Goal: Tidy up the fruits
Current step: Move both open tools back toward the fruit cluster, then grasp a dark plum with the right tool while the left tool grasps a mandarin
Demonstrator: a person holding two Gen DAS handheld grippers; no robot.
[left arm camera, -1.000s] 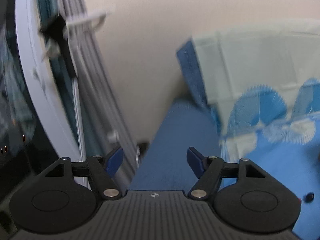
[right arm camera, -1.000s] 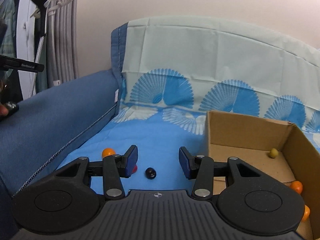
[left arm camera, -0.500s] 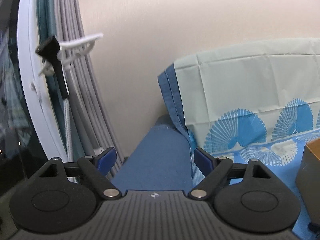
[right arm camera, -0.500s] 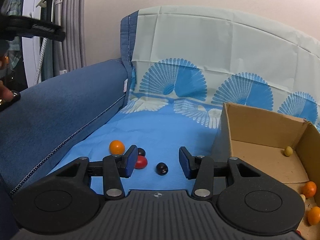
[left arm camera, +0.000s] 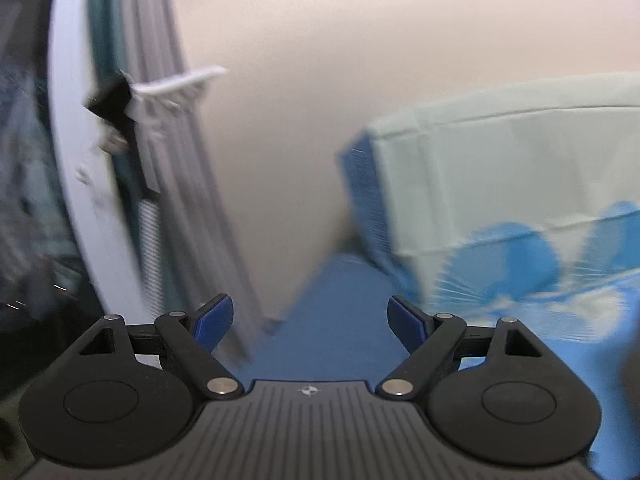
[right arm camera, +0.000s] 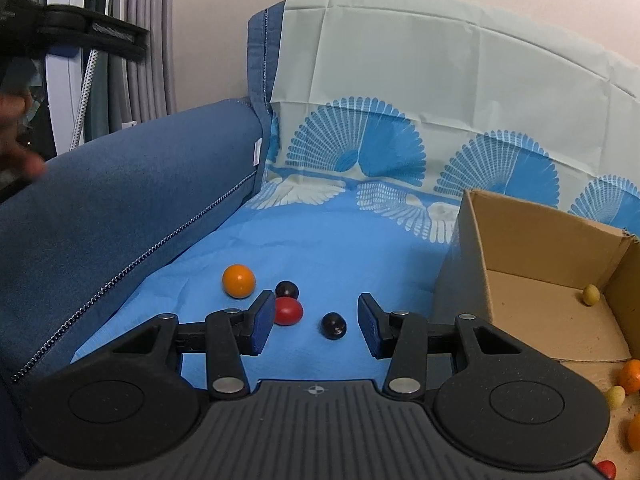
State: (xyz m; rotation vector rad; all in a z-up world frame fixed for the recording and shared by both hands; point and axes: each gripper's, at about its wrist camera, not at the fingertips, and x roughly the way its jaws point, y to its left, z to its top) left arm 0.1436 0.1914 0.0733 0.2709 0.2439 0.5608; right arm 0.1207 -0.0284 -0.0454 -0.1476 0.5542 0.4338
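Note:
Several small fruits lie on the blue patterned cloth (right arm camera: 328, 248): an orange one (right arm camera: 239, 281), a red one (right arm camera: 289, 311), and two dark ones (right arm camera: 287, 290) (right arm camera: 333, 325). My right gripper (right arm camera: 316, 326) hovers open just above and before them, the nearer dark fruit showing between its blue pads, untouched. To the right stands an open cardboard box (right arm camera: 532, 236) holding a yellow fruit (right arm camera: 590, 294) and several orange, yellow and red ones near its corner. My left gripper (left arm camera: 310, 320) is open and holds nothing, aimed at the sofa arm (left arm camera: 332, 320) and the wall; its view is blurred.
A dark blue sofa arm (right arm camera: 132, 196) runs along the left of the cloth. The backrest (right arm camera: 420, 76) is draped in pale green cloth. Grey curtains (left arm camera: 160, 128) and a white frame (left arm camera: 68, 160) stand beyond. A hand (right arm camera: 16, 136) shows at the left edge.
My right gripper has dropped closer to the loose fruits, which now sit nearer its fingertips. My left gripper opened wider at first and swung sideways; the box left its view.

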